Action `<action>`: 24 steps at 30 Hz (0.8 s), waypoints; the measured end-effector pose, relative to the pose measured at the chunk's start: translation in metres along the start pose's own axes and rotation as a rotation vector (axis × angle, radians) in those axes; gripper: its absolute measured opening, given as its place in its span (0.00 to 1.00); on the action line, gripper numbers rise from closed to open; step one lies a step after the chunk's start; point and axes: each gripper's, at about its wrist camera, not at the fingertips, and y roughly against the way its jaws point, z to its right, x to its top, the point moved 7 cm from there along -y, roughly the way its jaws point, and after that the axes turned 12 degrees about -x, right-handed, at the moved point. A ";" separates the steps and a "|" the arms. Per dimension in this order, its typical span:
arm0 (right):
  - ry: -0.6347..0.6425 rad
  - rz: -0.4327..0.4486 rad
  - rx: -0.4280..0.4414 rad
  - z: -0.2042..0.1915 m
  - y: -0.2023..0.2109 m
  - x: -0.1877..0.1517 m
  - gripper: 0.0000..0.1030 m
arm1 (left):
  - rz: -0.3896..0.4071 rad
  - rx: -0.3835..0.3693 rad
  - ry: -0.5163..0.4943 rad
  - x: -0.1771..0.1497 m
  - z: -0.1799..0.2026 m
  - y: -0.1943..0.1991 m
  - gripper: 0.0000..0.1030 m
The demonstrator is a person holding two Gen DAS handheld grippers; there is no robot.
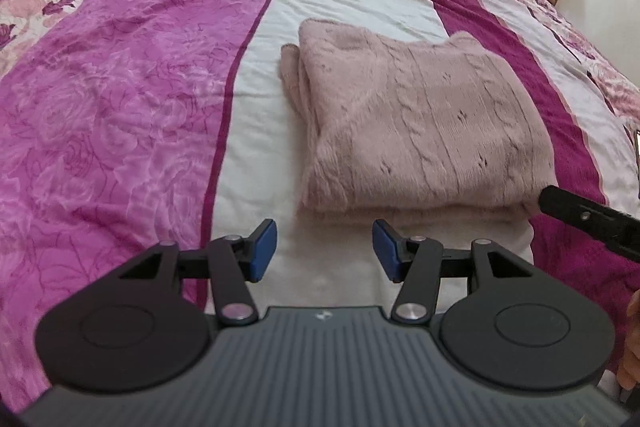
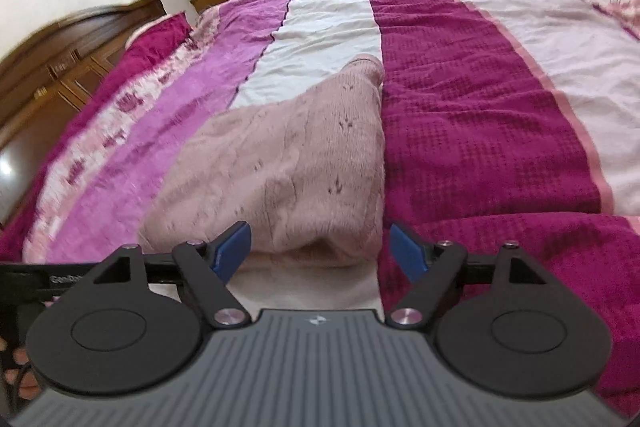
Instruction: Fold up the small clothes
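1. Left wrist view: we see the left gripper (image 1: 324, 245) at bottom centre, blue pads (image 1: 264, 247) partly apart, nothing between them, bare white stripe of the bedspread (image 1: 120, 107) under the gap.
2. Folded pink knit sweater (image 1: 420, 123) lies centre-right on that white stripe, just beyond the pads, not touched.
3. A finger of the right gripper (image 1: 588, 219) enters from the right edge, beside the sweater's near right corner.
4. Right wrist view: the right gripper (image 2: 320, 249) is wide open and empty; the sweater (image 2: 280, 163) fills frame centre, its near edge just beyond the gap.
5. Writing: partial "GenRob" on the black bar (image 2: 66, 279) at lower left; the rest is hidden.
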 end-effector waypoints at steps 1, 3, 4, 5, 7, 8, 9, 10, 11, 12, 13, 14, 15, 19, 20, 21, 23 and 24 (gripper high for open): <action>0.017 0.003 -0.016 -0.002 0.000 -0.003 0.80 | -0.003 0.001 -0.001 -0.002 0.002 -0.001 0.53; 0.048 0.003 -0.038 -0.005 0.000 -0.007 0.80 | -0.016 0.009 -0.004 -0.008 0.005 -0.003 0.53; 0.060 0.004 -0.045 -0.006 -0.001 -0.008 0.80 | -0.024 0.013 -0.010 -0.010 0.007 -0.004 0.53; 0.074 0.005 -0.051 -0.009 -0.001 -0.010 0.81 | -0.024 0.017 -0.015 -0.012 0.009 -0.005 0.53; 0.095 0.001 -0.063 -0.011 -0.002 -0.014 0.82 | -0.022 0.030 -0.020 -0.014 0.011 -0.006 0.53; 0.105 -0.005 -0.071 -0.012 -0.004 -0.016 0.82 | -0.022 0.034 -0.019 -0.015 0.012 -0.007 0.53; 0.112 -0.011 -0.077 -0.013 -0.006 -0.018 0.82 | -0.025 0.035 -0.020 -0.016 0.013 -0.008 0.53; 0.117 -0.018 -0.084 -0.013 -0.008 -0.020 0.82 | -0.029 0.036 -0.018 -0.016 0.013 -0.010 0.53; 0.119 -0.024 -0.090 -0.013 -0.010 -0.022 0.82 | -0.032 0.039 -0.015 -0.017 0.014 -0.011 0.53; 0.119 -0.029 -0.094 -0.012 -0.011 -0.023 0.82 | -0.035 0.042 -0.014 -0.017 0.014 -0.012 0.53; 0.117 -0.032 -0.096 -0.012 -0.013 -0.024 0.82 | -0.036 0.047 -0.014 -0.018 0.014 -0.013 0.53; 0.114 -0.035 -0.098 -0.011 -0.014 -0.024 0.82 | -0.037 0.052 -0.014 -0.018 0.014 -0.014 0.53; 0.112 -0.037 -0.099 -0.011 -0.015 -0.024 0.82 | -0.040 0.059 -0.014 -0.019 0.013 -0.015 0.53; 0.108 -0.047 -0.103 -0.009 -0.018 -0.025 0.82 | -0.050 0.074 -0.011 -0.020 0.012 -0.018 0.53; 0.106 -0.050 -0.104 -0.009 -0.019 -0.026 0.82 | -0.052 0.078 -0.011 -0.021 0.011 -0.018 0.53; 0.105 -0.052 -0.105 -0.008 -0.019 -0.026 0.82 | -0.054 0.083 -0.012 -0.021 0.011 -0.019 0.53; 0.104 -0.054 -0.106 -0.008 -0.020 -0.026 0.82 | -0.055 0.089 -0.016 -0.022 0.011 -0.020 0.53; 0.104 -0.055 -0.106 -0.009 -0.020 -0.026 0.82 | -0.056 0.091 -0.017 -0.022 0.011 -0.020 0.53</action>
